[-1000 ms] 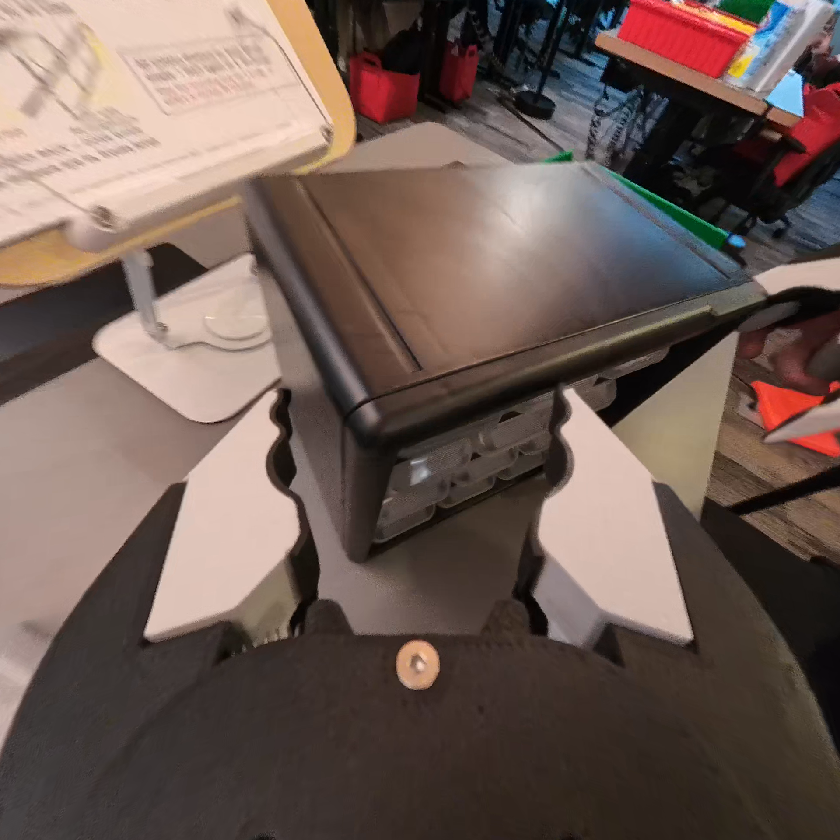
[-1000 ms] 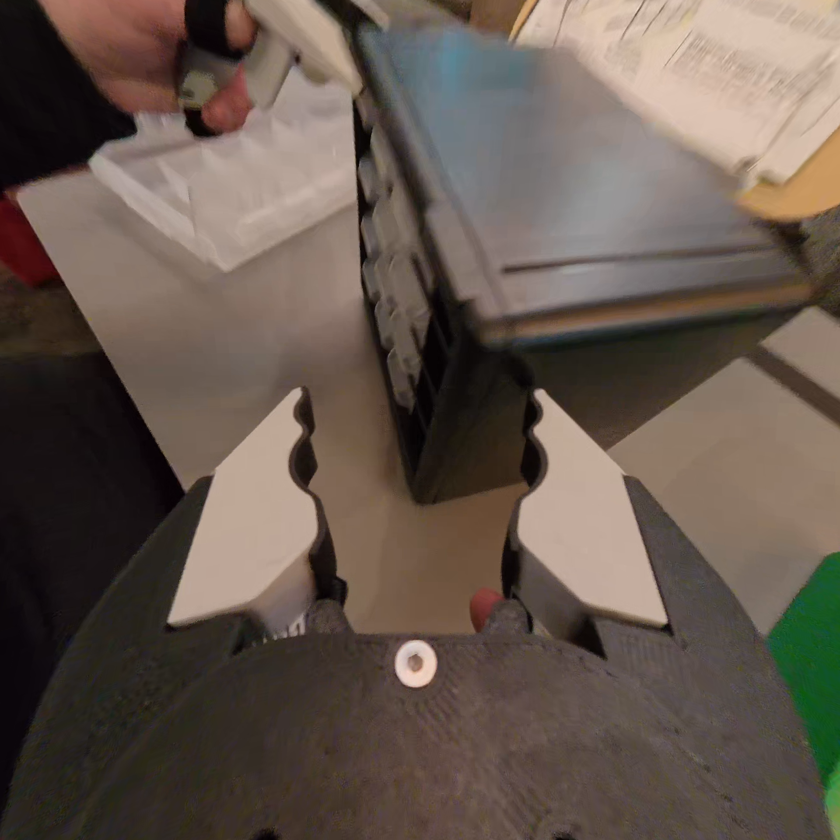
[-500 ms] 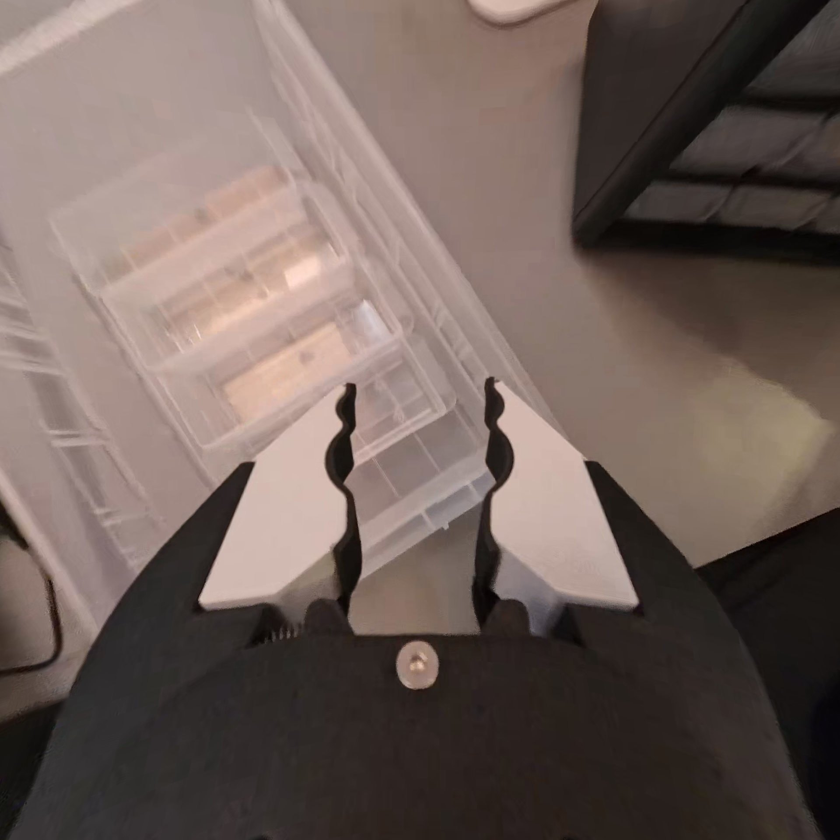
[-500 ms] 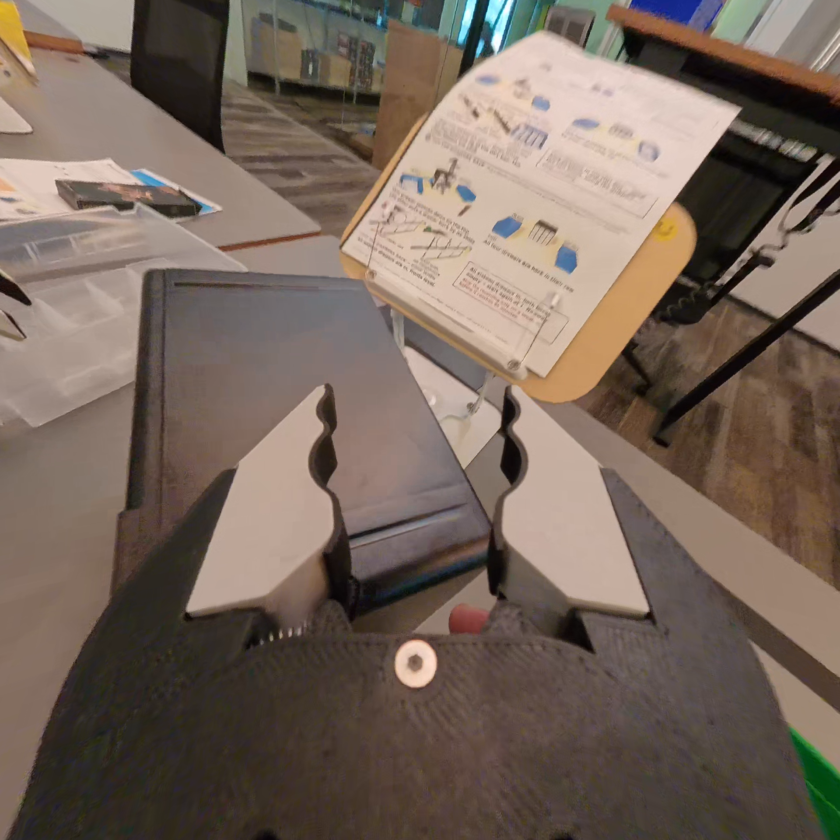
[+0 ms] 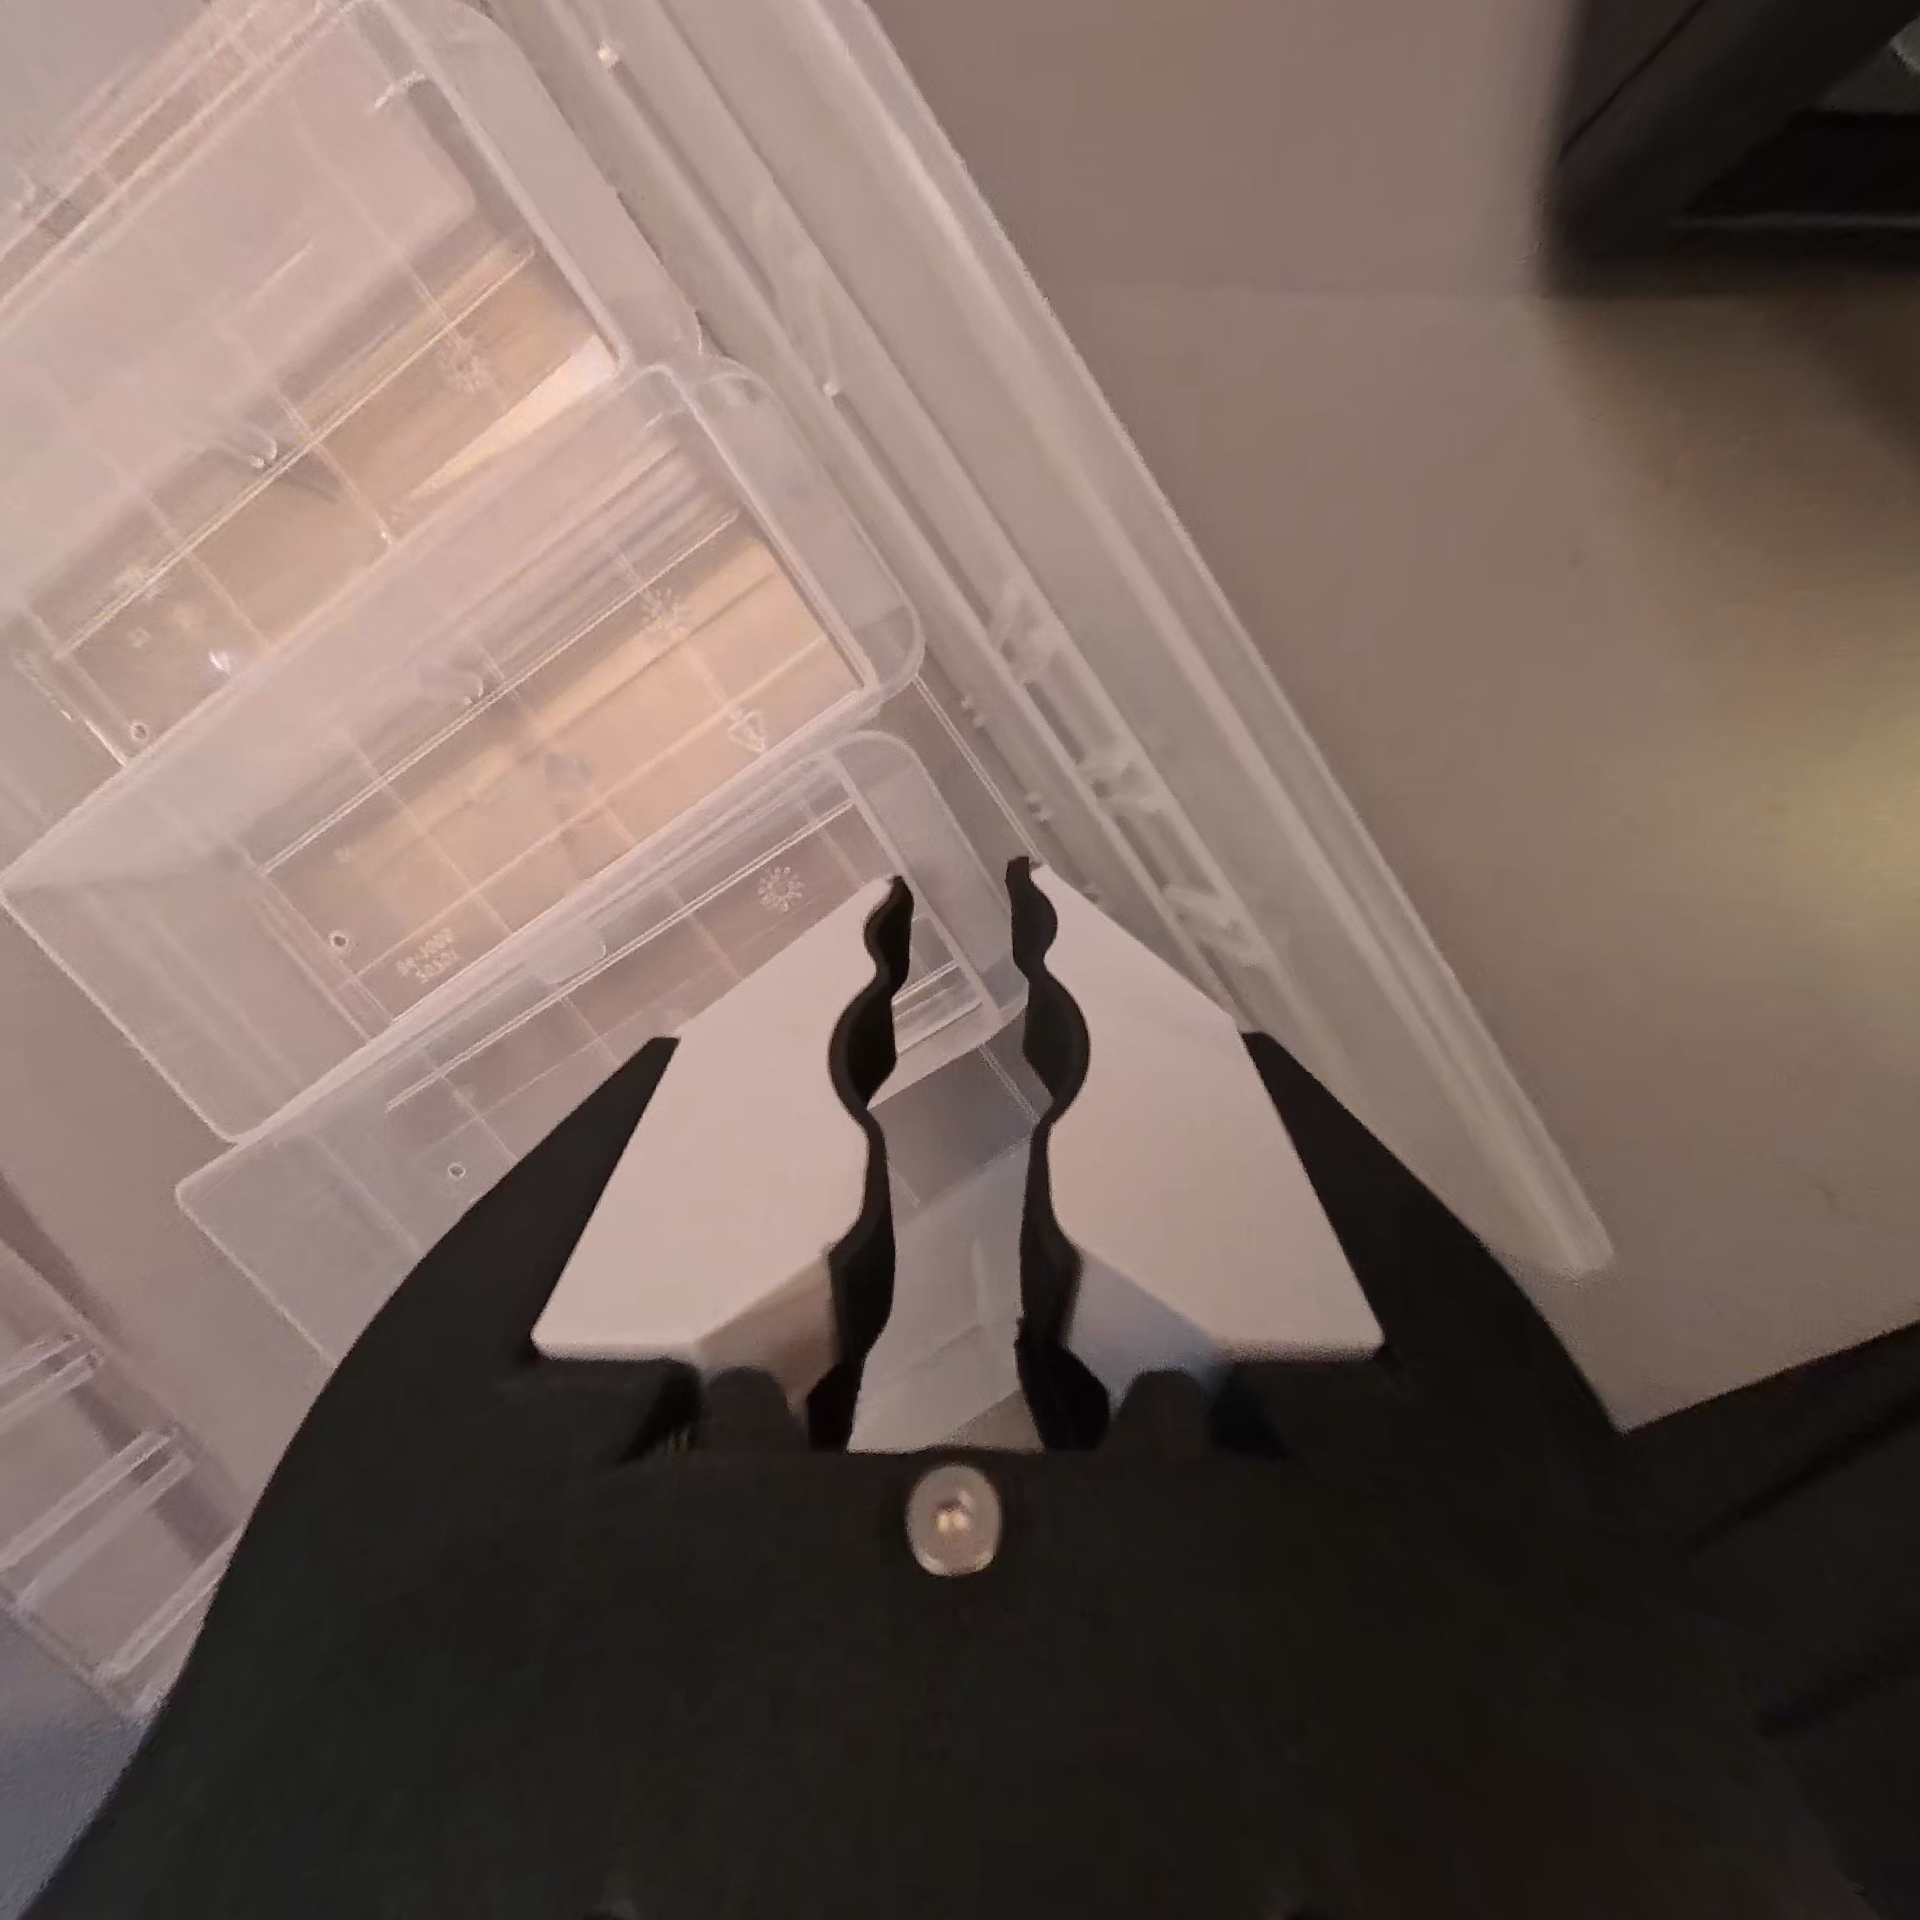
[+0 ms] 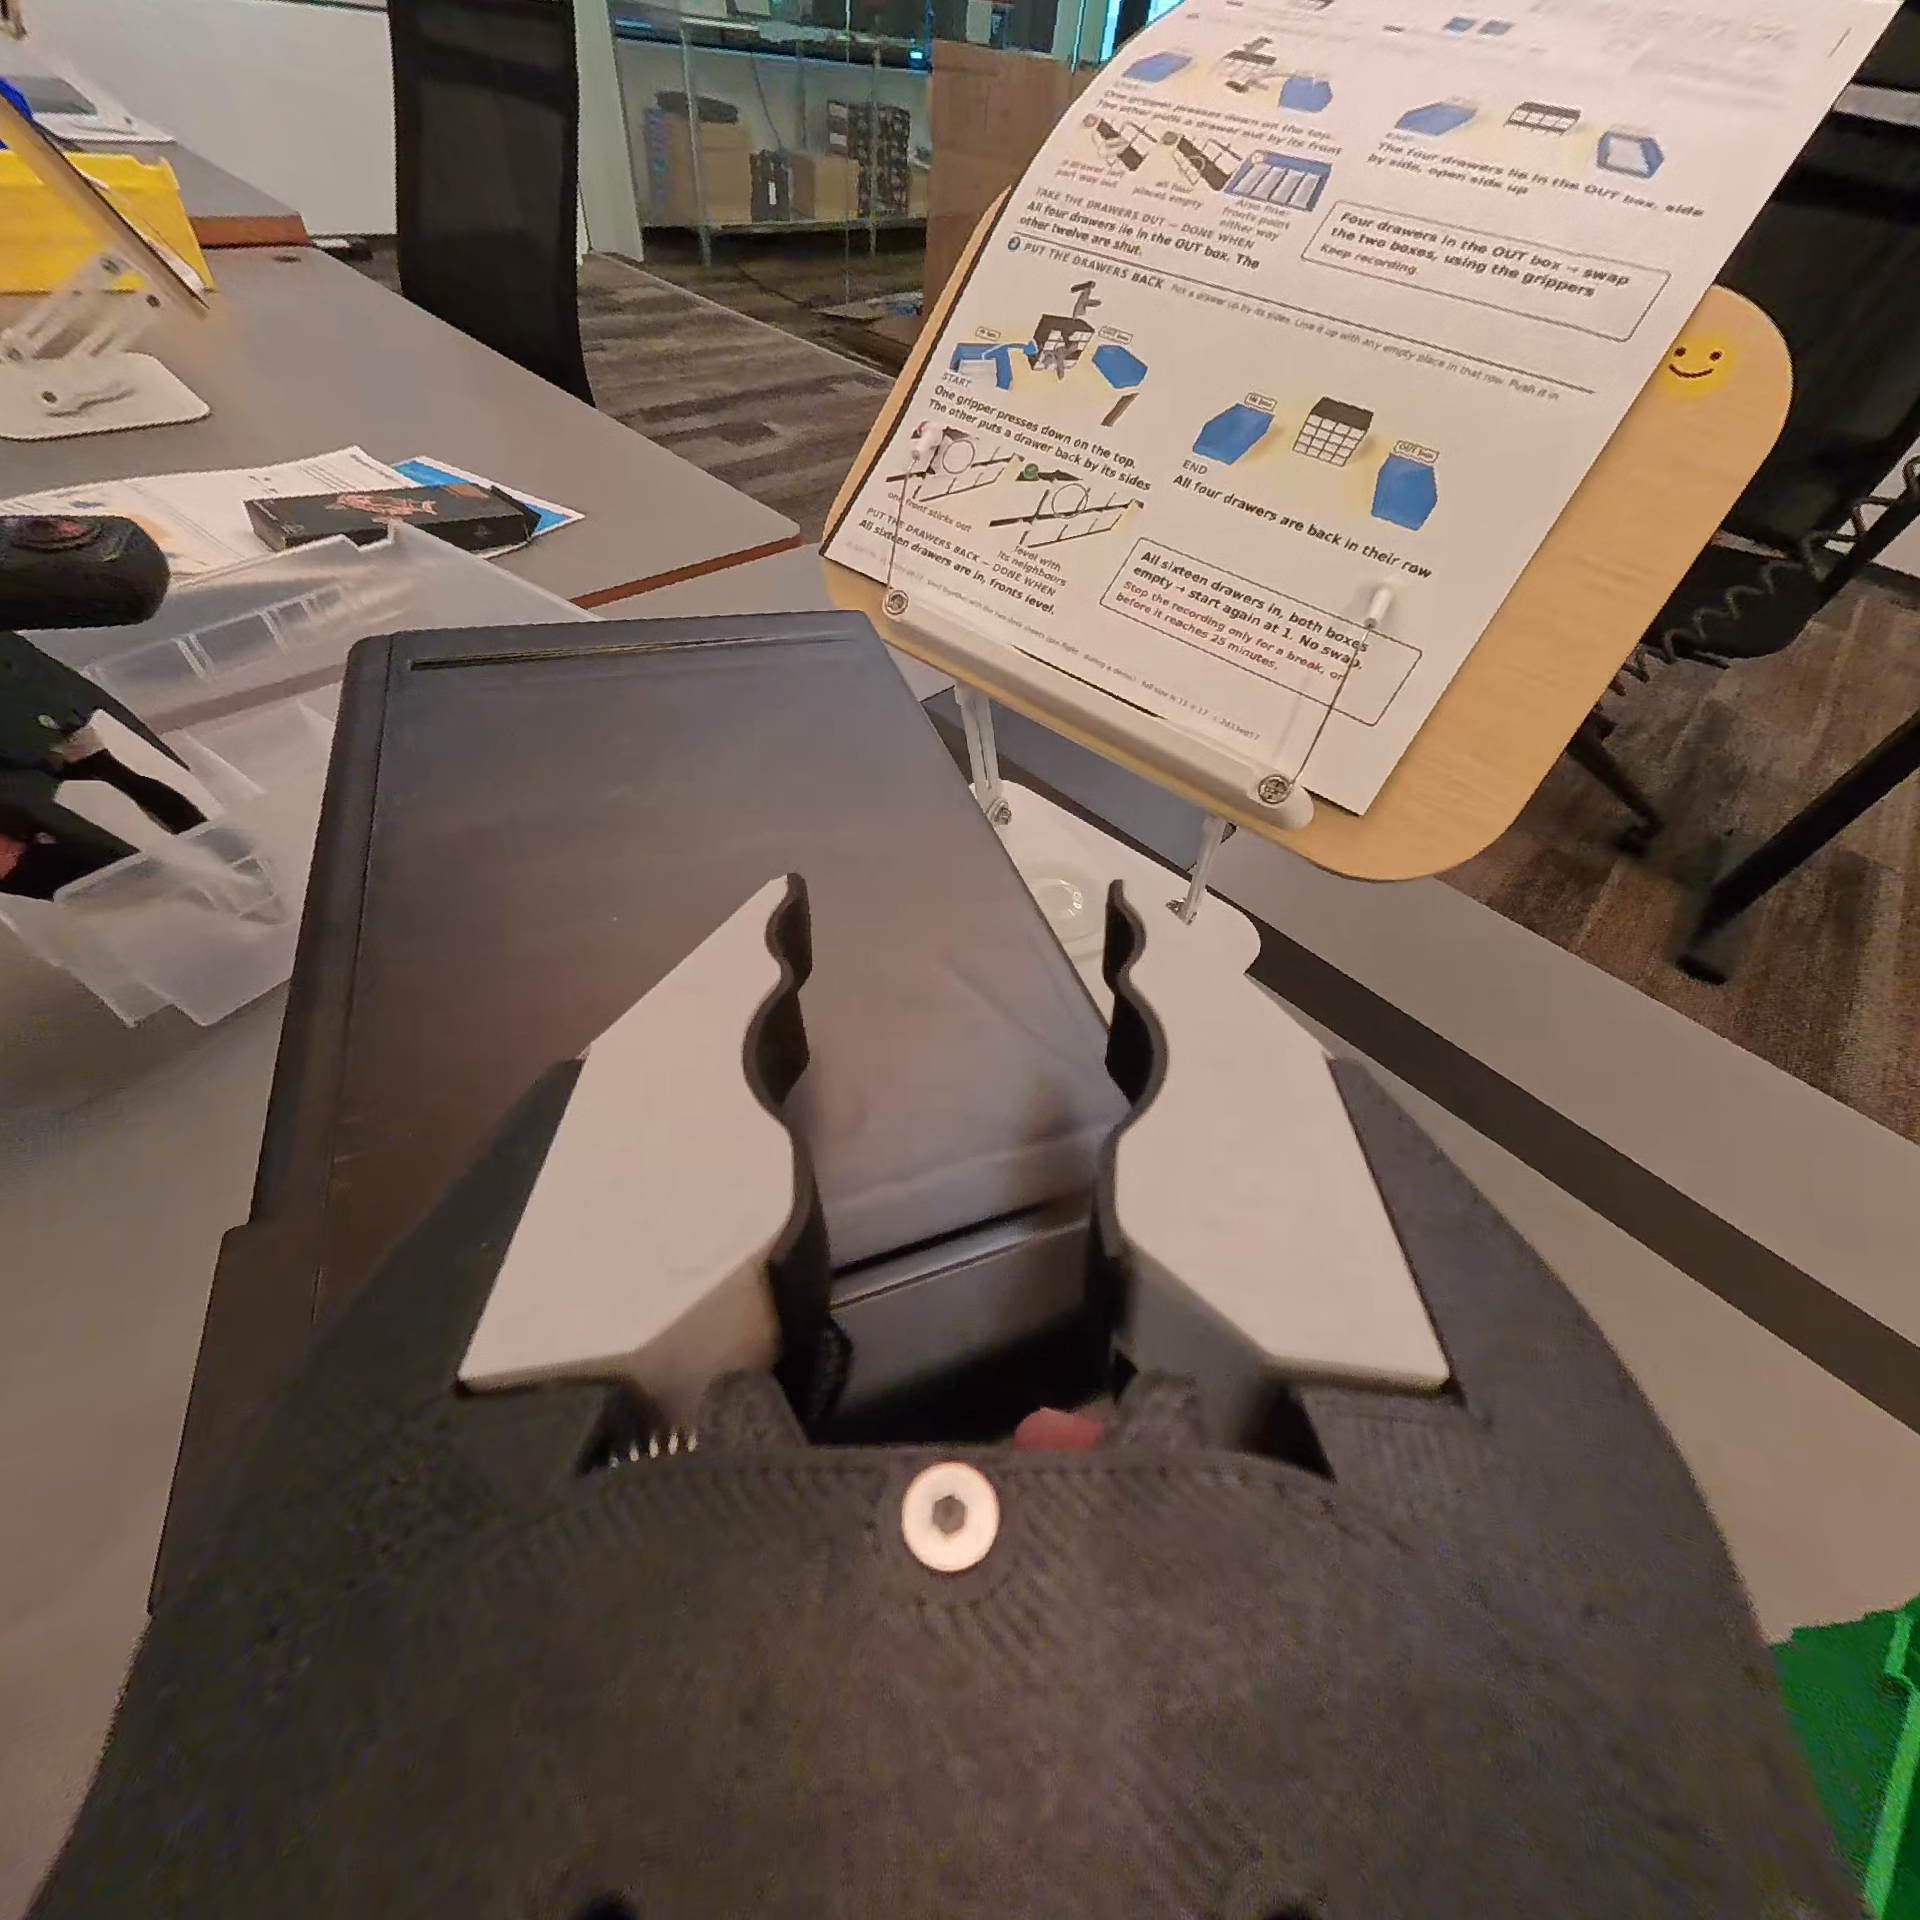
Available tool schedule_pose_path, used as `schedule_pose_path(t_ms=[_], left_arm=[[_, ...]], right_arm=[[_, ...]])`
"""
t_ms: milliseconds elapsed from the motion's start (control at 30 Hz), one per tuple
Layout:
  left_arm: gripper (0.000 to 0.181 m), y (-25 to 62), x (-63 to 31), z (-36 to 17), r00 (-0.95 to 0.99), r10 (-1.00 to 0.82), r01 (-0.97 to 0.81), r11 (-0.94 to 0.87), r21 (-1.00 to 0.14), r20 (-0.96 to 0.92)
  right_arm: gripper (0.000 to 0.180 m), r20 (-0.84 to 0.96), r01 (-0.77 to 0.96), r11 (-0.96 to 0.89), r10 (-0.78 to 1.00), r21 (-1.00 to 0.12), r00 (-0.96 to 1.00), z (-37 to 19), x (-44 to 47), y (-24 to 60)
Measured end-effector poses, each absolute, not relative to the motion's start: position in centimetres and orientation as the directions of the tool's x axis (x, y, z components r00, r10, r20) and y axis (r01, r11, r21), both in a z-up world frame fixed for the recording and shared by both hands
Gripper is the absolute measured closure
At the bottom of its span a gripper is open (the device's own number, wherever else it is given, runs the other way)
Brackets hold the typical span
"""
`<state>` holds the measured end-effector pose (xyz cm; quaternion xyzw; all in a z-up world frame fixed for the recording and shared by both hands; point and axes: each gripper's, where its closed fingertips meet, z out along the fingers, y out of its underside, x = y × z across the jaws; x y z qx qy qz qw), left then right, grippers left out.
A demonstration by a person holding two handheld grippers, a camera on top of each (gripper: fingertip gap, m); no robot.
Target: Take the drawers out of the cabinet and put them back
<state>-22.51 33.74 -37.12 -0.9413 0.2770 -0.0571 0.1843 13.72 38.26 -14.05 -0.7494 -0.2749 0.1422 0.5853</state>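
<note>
The black cabinet (image 6: 623,883) stands on the grey table, and its top fills the right wrist view. My right gripper (image 6: 951,894) is open and empty, low over the near end of that top. My left gripper (image 5: 958,878) points down into a clear plastic box (image 5: 1195,779) where clear drawers lie side by side. Its fingers are closed narrowly on the end wall of the nearest clear drawer (image 5: 623,1039). Two more drawers (image 5: 468,748) lie beyond it. The left gripper also shows in the right wrist view (image 6: 62,769), left of the cabinet.
A corner of the cabinet (image 5: 1766,125) shows at the top right of the left wrist view. An instruction sheet on a wooden stand (image 6: 1299,416) stands behind the cabinet. A green box (image 6: 1870,1714) is at the lower right. Another table with papers (image 6: 312,499) is at the back left.
My left gripper swung from the cabinet down into the clear box and its fingers narrowed onto the nearest drawer. My right gripper moved from beside the cabinet to over its top.
</note>
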Motion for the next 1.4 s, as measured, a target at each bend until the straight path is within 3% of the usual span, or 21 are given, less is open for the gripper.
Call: schedule_pose_path(t_ms=[33,467,567,667,833,933,1033,1100,1167,1267,1300,1400], left_arm=[[0.164,33.5,-22.7,-37.0,0.835,-0.55,-0.507,-0.774,-0.379,0.005],[0.169,27.9,-22.3,-28.8,0.732,-0.667,-0.651,-0.622,-0.435,-0.141],[0.169,25.8,-19.6,-25.5,0.645,-0.732,-0.727,-0.499,-0.471,-0.219],[0.169,22.1,-14.5,-23.9,0.422,-0.876,-0.831,-0.272,-0.485,-0.233],[0.169,15.4,-7.9,-29.7,-0.105,-0.973,-0.933,0.169,-0.319,-0.207],[0.169,14.1,-6.9,-33.8,-0.284,-0.949,-0.913,0.311,-0.266,-0.134],[0.168,15.0,-7.7,-36.5,-0.343,-0.936,-0.907,0.353,-0.231,-0.081],[0.161,16.4,-8.9,-37.6,-0.328,-0.94,-0.921,0.339,-0.192,-0.091],[0.13,17.2,-9.2,-37.3,-0.234,-0.966,-0.939,0.254,-0.234,-0.109],[0.108,18.4,-10.0,-35.9,-0.002,-0.987,-0.945,0.054,-0.324,-0.159],[0.094,18.6,-10.1,-35.5,0.098,-0.983,-0.928,-0.033,-0.371,-0.157],[0.067,19.8,-9.3,-35.5,0.38,-0.916,-0.815,-0.264,-0.515,-0.132]], right_arm=[[0.124,0.102,0.24,-0.166,0.58,-0.956,0.808,-14.1,13.7,38.3],[0.124,0.087,0.229,-0.166,0.6,-0.959,0.795,-14.1,13.6,38.3],[0.124,0.084,0.229,-0.168,0.603,-0.959,0.793,-14.1,13.6,38.3],[0.124,0.087,0.228,-0.161,0.602,-0.96,0.793,-14.1,13.6,38.2],[0.124,0.084,0.222,-0.159,0.603,-0.962,0.793,-14.0,13.6,38.2],[0.124,0.079,0.215,-0.158,0.601,-0.964,0.795,-14.0,13.6,38.2],[0.124,0.08,0.21,-0.151,0.599,-0.966,0.797,-13.9,13.7,38.2],[0.124,0.081,0.211,-0.151,0.598,-0.966,0.797,-13.9,13.7,38.2],[0.124,0.083,0.211,-0.148,0.599,-0.966,0.797,-13.9,13.7,38.2],[0.123,0.077,0.206,-0.147,0.603,-0.967,0.794,-13.9,13.7,38.2],[0.123,0.074,0.203,-0.148,0.604,-0.968,0.793,-13.9,13.7,38.2],[0.123,0.07,0.197,-0.146,0.605,-0.97,0.793,-13.9,13.7,38.2]])
